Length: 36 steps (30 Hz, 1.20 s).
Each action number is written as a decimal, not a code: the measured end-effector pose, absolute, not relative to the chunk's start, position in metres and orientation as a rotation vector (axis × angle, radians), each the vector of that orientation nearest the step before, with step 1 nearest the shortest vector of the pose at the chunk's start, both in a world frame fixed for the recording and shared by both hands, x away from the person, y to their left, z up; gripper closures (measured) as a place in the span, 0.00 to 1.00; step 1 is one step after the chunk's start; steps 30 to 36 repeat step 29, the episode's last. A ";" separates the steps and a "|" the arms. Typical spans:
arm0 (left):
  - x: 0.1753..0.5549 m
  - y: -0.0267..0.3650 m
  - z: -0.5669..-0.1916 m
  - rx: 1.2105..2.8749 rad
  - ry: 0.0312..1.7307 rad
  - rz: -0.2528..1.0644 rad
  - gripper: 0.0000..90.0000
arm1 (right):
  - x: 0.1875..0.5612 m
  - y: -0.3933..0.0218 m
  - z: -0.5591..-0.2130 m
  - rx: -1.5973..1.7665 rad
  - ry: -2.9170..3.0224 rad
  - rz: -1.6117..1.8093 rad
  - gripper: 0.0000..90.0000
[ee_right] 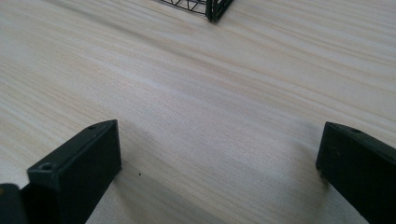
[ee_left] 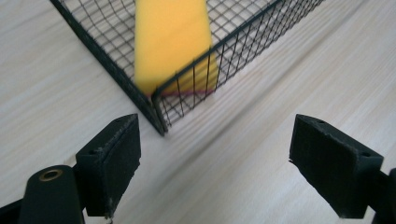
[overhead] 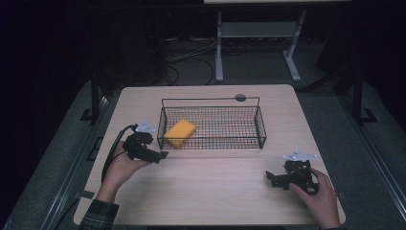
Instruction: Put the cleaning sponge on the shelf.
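Spread wide, left gripper (ee_left: 217, 172) just outside wire basket (overhead: 261, 129) near corner, nothing between jaws. Yellow sponge (overhead: 179, 133) lying inside basket's left end. Right gripper (overhead: 273, 178) likewise spread, empty, over bare table (overhead: 215, 191).

My jaw pads are matt black plastic, faintly scuffed at the edges. The table (overhead: 215, 187) under me is pale wood-grain laminate, smooth, with a soft sheen. The basket (overhead: 261, 129) is thin black-coated wire mesh. The yellow sponge (overhead: 179, 132) looks soft and matt.
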<state>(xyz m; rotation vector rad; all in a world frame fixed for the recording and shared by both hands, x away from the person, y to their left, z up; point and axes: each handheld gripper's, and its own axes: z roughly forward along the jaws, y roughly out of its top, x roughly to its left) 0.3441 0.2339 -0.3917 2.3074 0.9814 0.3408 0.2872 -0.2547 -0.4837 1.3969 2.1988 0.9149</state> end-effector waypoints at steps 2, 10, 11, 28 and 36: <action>0.339 0.236 -0.396 2.305 0.984 0.345 0.18 | 0.287 -0.255 -0.484 1.396 2.199 0.915 0.00; 0.313 0.246 -0.416 2.287 0.982 0.390 0.18 | 0.287 -0.255 -0.484 1.397 2.199 0.915 0.00; 0.310 0.248 -0.419 2.283 0.984 0.392 0.18 | 0.287 -0.255 -0.484 1.396 2.199 0.915 0.00; 0.286 0.260 -0.452 2.284 1.020 0.374 0.16 | 0.287 -0.255 -0.484 1.396 2.199 0.916 0.00; 0.285 0.261 -0.454 2.289 1.020 0.376 0.16 | 0.287 -0.255 -0.484 1.396 2.199 0.916 0.00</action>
